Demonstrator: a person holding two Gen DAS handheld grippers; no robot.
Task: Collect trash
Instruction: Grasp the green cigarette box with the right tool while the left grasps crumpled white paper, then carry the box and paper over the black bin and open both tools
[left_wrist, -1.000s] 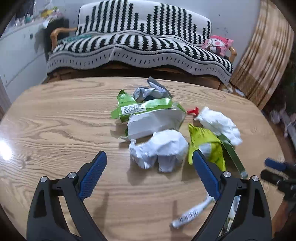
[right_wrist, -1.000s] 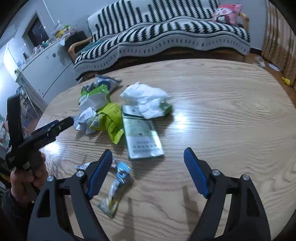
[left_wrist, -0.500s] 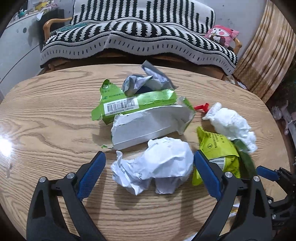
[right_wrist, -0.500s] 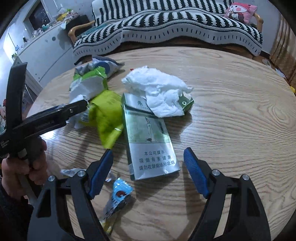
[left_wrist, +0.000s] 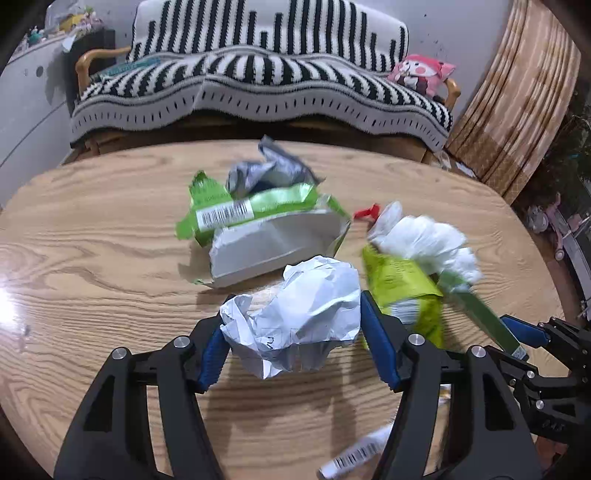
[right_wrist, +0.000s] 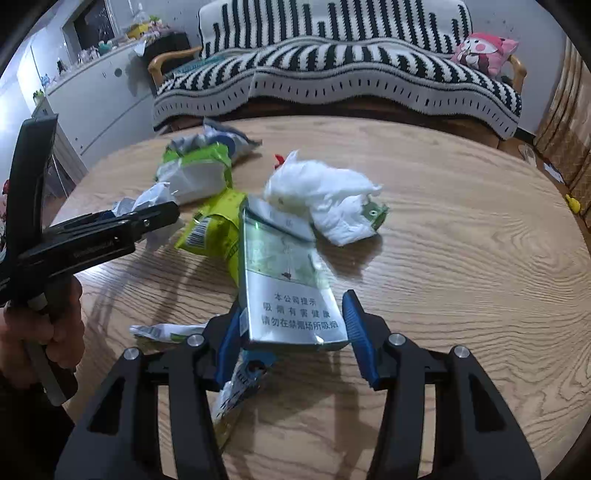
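**Both grippers closing on their first pieces of trash**

Both grippers have pushed forward and narrowed since a second ago, when they hung wide open short of the pile. My left gripper (left_wrist: 291, 332) now has its blue pads against either side of the crumpled paper ball (left_wrist: 295, 317), which sits at the near edge of the litter on the wooden table (left_wrist: 92, 258). My right gripper (right_wrist: 291, 332) brackets the near end of the flat cigarette pack (right_wrist: 291, 295); its left pad touches the pack's edge, the right one looks just shy of it — so closing, I judge, not yet clamped.

I expect the paper ball to be nearly weightless and springy; it will crush, so a squeeze across its middle should hold. The pack looks stiff-edged, glossy and probably slippery, best pinched across its narrow width near the end.

Around them lie a yellow-green wrapper (left_wrist: 402, 284) just beside the ball, a white tissue wad (right_wrist: 328, 199) resting on the pack's far end, a green barcode wrapper (left_wrist: 236, 214) behind, and a small sachet (right_wrist: 240, 387) under my right gripper's left finger.
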